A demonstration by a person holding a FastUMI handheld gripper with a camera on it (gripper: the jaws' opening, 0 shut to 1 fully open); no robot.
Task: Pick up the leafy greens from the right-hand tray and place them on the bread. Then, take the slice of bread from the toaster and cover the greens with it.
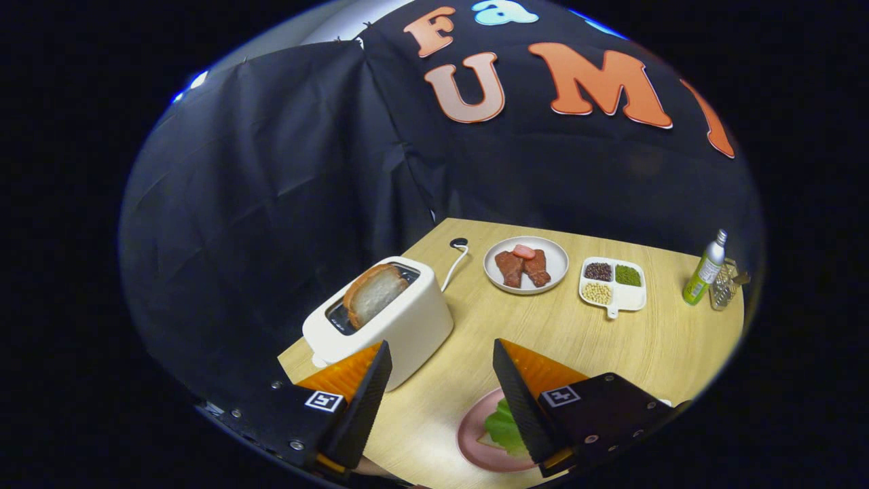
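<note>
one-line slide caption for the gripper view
Open claw hangs above the table, greens on the pink plate below, bread slice waiting in the white toaster.

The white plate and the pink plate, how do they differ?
The white plate lies far beyond the tongs, which are open and empty; the pink plate lies close beneath them, partly behind the right finger. The white plate carries brown meat pieces; the pink plate carries leafy greens. Both are round, on the wooden table.
</note>
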